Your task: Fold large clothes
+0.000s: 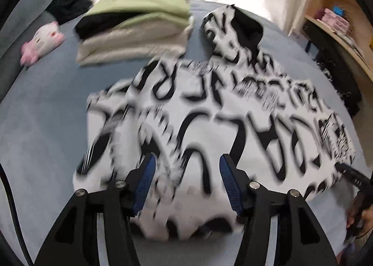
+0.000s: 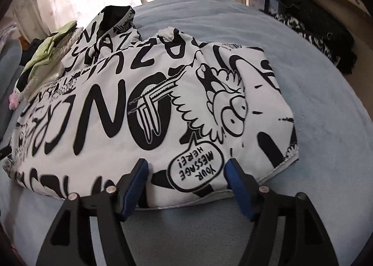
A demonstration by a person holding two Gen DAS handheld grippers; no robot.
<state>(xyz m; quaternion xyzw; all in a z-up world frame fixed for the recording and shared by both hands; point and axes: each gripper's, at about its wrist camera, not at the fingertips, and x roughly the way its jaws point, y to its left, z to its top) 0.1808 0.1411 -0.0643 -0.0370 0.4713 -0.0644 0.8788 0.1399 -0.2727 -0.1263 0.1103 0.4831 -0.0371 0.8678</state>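
The printed hoodie (image 2: 144, 107) lies spread on the blue bed (image 2: 326, 126); soft, limp, probably light, best pinched at its near hem; left claw (image 1: 186, 172) and right claw (image 2: 186, 172) both stand apart, holding nothing.

Left gripper (image 1: 186, 165) jaws apart above the blurred black-and-white garment (image 1: 209, 130) — folded stack (image 1: 137, 25) behind it.

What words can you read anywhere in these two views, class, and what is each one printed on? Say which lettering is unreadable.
"YOUR MESSAGE HERE!": speech bubble printed on the black-and-white graffiti-print garment, seen upside down.
"NO": large black letters on the same garment, mid-panel.
Other big lettering on the garment: only scattered letters, no whole words.
Left wrist view: all print on the garment is motion-blurred, unreadable.
White label under the wooden shelf: too small to read.
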